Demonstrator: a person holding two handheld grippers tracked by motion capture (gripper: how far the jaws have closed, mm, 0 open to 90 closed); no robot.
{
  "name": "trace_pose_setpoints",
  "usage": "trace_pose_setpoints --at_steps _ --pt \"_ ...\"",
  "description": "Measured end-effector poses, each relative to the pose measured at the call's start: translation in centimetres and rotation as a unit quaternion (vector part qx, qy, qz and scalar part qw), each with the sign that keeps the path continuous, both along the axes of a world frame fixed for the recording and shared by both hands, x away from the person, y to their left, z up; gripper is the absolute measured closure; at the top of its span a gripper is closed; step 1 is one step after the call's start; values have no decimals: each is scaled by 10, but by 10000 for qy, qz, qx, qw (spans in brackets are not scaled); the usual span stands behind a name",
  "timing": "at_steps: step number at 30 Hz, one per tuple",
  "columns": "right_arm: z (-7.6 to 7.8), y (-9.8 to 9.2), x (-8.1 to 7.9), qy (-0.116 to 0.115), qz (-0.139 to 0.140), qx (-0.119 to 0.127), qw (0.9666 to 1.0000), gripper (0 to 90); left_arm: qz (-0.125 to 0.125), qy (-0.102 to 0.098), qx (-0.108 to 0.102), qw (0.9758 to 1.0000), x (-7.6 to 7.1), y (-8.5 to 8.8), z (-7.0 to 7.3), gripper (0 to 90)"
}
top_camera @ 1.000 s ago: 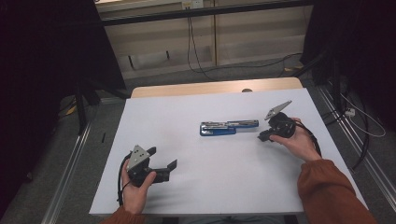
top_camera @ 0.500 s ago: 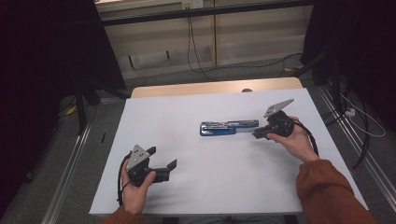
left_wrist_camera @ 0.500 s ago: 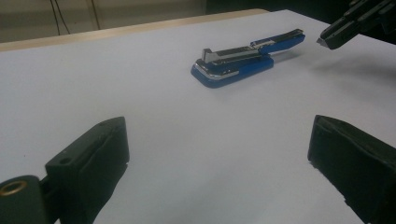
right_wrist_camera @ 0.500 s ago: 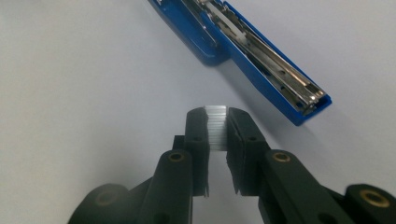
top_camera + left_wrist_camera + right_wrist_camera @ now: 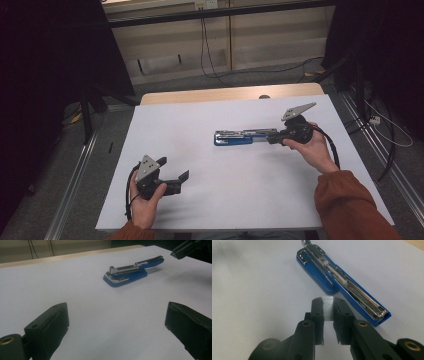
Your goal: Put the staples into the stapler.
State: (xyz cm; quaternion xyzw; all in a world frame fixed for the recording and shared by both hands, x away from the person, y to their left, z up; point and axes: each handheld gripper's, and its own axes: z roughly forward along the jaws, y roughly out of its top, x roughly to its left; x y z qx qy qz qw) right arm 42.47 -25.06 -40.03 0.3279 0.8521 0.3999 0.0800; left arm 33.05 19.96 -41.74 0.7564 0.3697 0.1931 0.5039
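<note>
Staples — a short silvery strip of them [image 5: 327, 307] — sit pinched between the jaws of the right hand-held gripper [image 5: 327, 302], which is clenched on the strip just short of the open blue stapler with its bare metal magazine [image 5: 342, 280]. In the right gripper view the stapler lies directly ahead and slightly to the right of the jaws, touching nothing but the white counter [image 5: 249, 290]. Its long axis runs on a slant from the far hinged end to the near open end of the channel.

From above, the stapler [image 5: 245, 137] stretches roughly left to right across the counter [image 5: 210, 110], and the right hand-held gripper [image 5: 280, 136] is at its right-hand end — far nearer than the left hand-held gripper [image 5: 184, 179], which rests well apart near the front edge with its jaws spread wide and nothing between them. In the left gripper view the stapler [image 5: 132, 272] lies far off.

My judgement: the coming move depends on lining the strip up with the magazine channel, so the strip must turn onto that slanting axis before it goes down into the tray.
</note>
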Motion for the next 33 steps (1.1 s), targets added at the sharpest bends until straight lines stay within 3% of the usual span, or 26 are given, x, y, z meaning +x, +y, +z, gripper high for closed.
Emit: trace_pose_setpoints --at_steps 33 --pt "11 52 27 -138 382 39 9992 793 -3 -61 13 10000 0 2 1 56"
